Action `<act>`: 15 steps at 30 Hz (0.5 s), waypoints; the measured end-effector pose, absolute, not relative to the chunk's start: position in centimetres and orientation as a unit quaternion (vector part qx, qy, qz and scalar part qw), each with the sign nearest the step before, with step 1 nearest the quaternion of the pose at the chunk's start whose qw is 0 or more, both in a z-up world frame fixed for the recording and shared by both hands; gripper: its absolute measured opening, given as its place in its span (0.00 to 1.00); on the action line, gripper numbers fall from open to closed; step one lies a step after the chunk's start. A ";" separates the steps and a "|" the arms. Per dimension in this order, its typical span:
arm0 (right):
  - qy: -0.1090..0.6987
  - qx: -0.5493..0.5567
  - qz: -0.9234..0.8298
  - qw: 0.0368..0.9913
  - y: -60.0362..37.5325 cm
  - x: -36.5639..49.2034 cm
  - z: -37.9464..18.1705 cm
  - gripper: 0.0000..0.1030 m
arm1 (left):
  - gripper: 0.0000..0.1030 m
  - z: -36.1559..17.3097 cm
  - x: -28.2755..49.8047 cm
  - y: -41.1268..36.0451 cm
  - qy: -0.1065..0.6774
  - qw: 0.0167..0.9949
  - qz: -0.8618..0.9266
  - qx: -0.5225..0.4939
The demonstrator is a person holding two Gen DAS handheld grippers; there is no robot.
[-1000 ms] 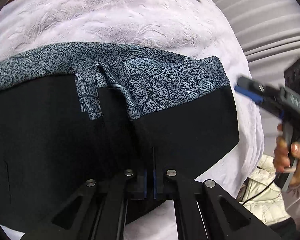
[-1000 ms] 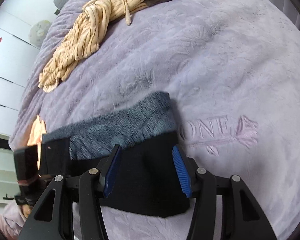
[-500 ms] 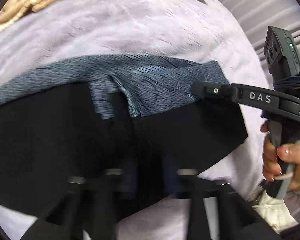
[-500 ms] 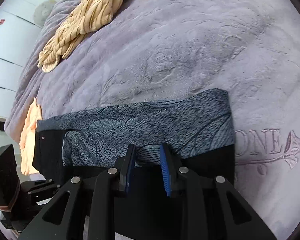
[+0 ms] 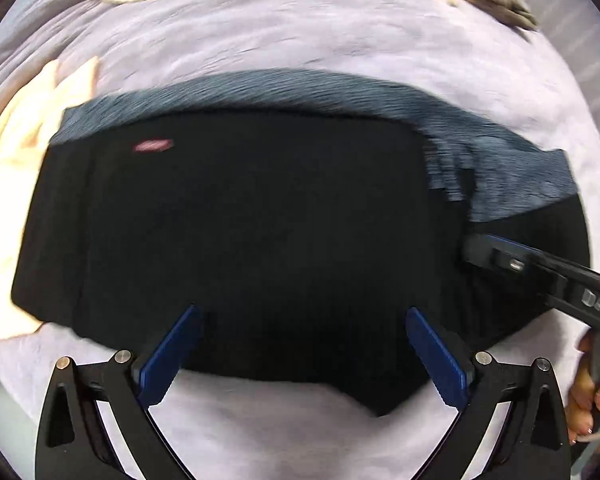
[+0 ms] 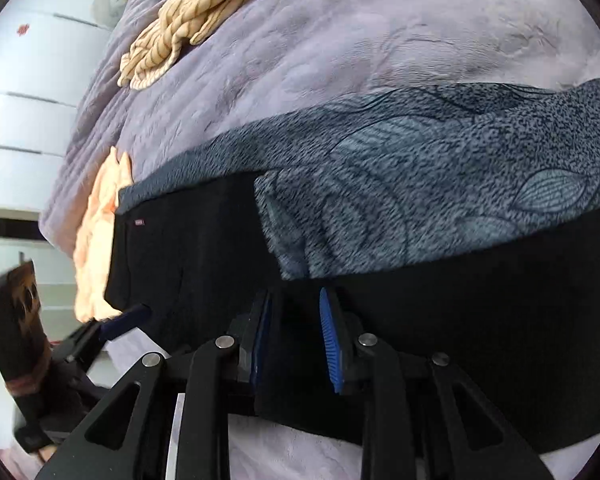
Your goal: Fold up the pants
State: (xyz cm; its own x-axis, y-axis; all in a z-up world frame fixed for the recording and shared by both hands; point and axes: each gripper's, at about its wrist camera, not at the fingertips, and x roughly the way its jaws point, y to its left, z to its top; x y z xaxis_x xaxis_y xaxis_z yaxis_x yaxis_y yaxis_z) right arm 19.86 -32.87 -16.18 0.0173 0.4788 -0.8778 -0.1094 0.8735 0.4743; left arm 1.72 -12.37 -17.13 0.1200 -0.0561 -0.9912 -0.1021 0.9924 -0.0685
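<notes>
the left gripper [image 5: 302, 354] is spread wide, its jaws just opened, nothing held; the right gripper [image 6: 294, 338] is pinched on black cloth. the pants [image 5: 240, 232] are laid part-folded on the bed [image 5: 300, 40]; further folds are judged outstanding.

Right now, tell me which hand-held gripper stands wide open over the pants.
The left hand-held gripper: its blue pads spread wide apart above the black pants. The right hand-held gripper stands much narrower, with black fabric between its pads.
</notes>
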 end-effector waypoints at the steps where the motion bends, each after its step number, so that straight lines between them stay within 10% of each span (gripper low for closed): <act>1: 0.667 0.126 0.210 0.703 -32.5 19.5 -16.1 0.27 | 1.00 -17.2 1.5 -11.7 0.665 0.744 0.025 -0.059; 15: 0.671 0.191 0.215 0.683 -31.8 15.5 -13.0 0.27 | 1.00 -17.7 -0.9 -5.3 0.666 0.741 0.055 -0.061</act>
